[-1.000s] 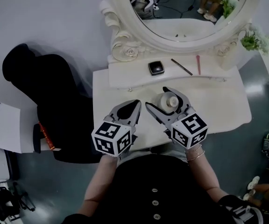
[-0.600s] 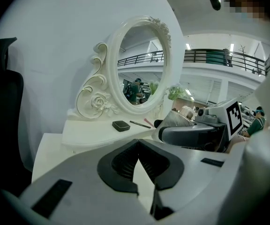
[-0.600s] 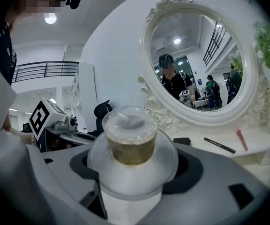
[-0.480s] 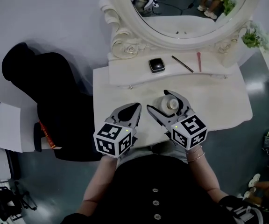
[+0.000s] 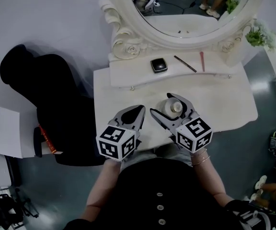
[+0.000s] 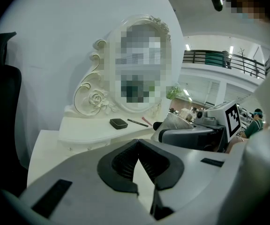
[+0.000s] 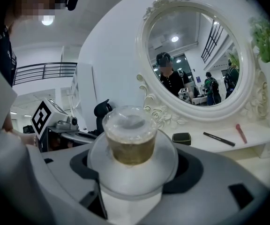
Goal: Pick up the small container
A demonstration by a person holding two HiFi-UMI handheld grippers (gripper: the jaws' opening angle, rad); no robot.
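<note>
Plastic-looking small container (image 5: 173,107), clear lid over a wide white base, sits mid-counter (image 5: 219,99). Right gripper (image 5: 160,103) jaws pinch that base. Probably light, rigid, slick: hold the base, not the lid. Left gripper (image 5: 139,108) jaws pressed together, empty.

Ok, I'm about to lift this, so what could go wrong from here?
1. The right tongs hold the small container by its round, smooth-looking white body; it might slip or twist on the lift.
2. The shut left tongs sit close beside; swinging that way could bump them.
</note>
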